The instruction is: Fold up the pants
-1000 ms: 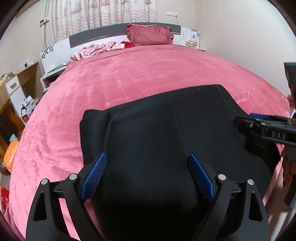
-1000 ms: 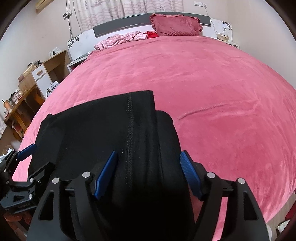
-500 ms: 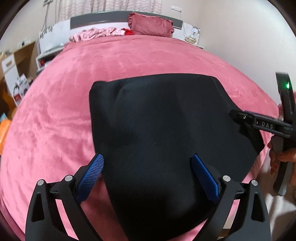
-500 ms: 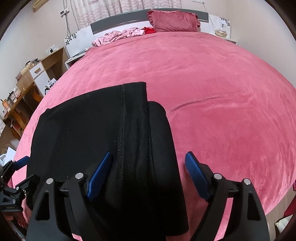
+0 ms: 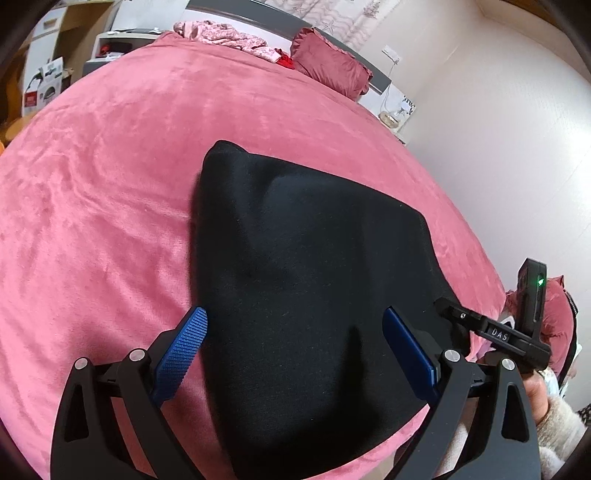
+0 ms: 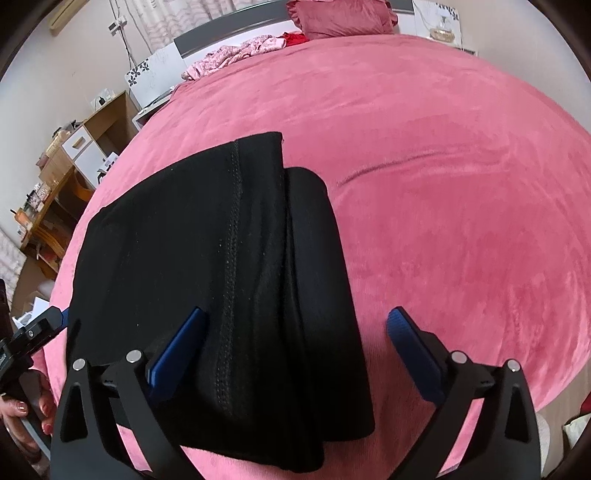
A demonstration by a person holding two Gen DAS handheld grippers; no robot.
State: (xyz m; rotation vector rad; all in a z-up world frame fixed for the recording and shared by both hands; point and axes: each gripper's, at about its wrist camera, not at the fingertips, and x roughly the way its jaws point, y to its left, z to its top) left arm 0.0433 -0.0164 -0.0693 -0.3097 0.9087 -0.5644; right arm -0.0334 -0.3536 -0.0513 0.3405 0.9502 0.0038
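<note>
The black pants (image 5: 314, 288) lie folded into a thick stack on the pink bedspread (image 5: 110, 206), near the bed's front edge. My left gripper (image 5: 293, 317) hovers open over the stack's left end, its blue pads (image 5: 184, 343) clear of the cloth. In the right wrist view the pants (image 6: 221, 266) show a stitched seam and layered folded edges. My right gripper (image 6: 297, 314) hangs over that end with its jaws opening wide; the cloth lies beneath and between them, unpressed. Each view shows the other gripper at its side: the right gripper (image 5: 491, 332), the left gripper (image 6: 33, 332).
A red pillow (image 6: 343, 18) and a pile of pink clothes (image 6: 236, 53) lie by the headboard. A wooden desk (image 6: 62, 177) stands to the left of the bed, a nightstand (image 5: 395, 114) at the far right. A hand (image 6: 22, 410) holds the left gripper's handle.
The right gripper's jaws have spread much wider above the pants. The left gripper has rolled and slid sideways, so its view is now tilted. The pants lie still.
</note>
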